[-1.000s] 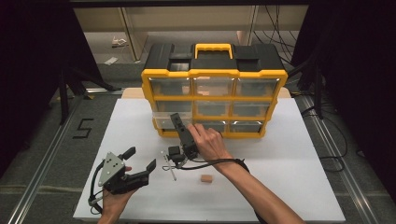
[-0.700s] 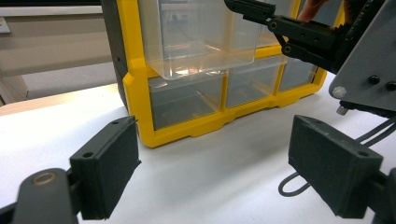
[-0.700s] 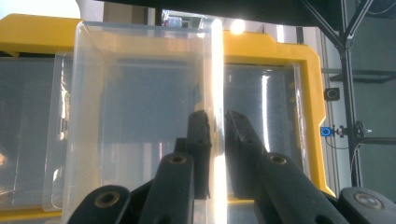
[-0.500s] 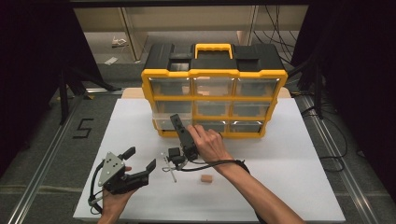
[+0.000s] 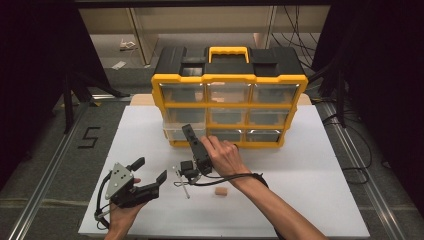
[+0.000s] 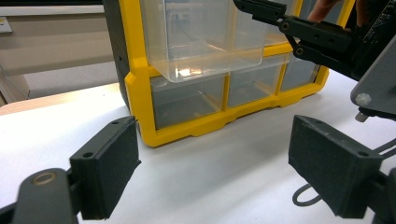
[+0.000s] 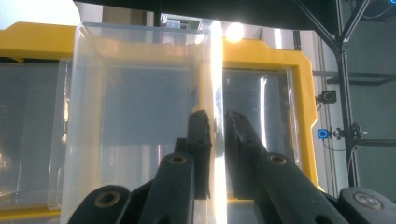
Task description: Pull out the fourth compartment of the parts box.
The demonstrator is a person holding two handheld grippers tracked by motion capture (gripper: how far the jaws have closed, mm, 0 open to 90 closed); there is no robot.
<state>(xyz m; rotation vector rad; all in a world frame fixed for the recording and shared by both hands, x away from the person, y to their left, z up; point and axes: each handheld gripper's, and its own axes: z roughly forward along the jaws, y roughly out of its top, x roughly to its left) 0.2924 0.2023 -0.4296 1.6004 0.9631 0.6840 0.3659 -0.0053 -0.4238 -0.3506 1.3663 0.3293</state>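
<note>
Clear plastic drawer (image 5: 184,131), middle row, left column of the yellow-framed organizer cabinet (image 5: 230,80); it stands part-way out of its slot, front overhanging the white table top (image 5: 320,190). Right gripper (image 7: 215,122) has its jaws nearly together, pinched on the drawer's front wall, one jaw inside, one outside. In the high view this gripper (image 5: 187,131) slants up from the hand toward the drawer's front. Left gripper (image 5: 149,169) rests low on the table near the front-left, jaws wide, nothing between them; its own view looks at the cabinet's lower corner with the drawer (image 6: 205,42) jutting above.

A small tan block (image 5: 220,191) and a thin rod-like piece (image 5: 183,186) lie on the table just beside the right forearm.

Step in hand, as I judge it: working the drawer by its front wall. Next move calls for a straight pull or push along the slot, grip kept firm, since the thin wall could slip from the pads.
</note>
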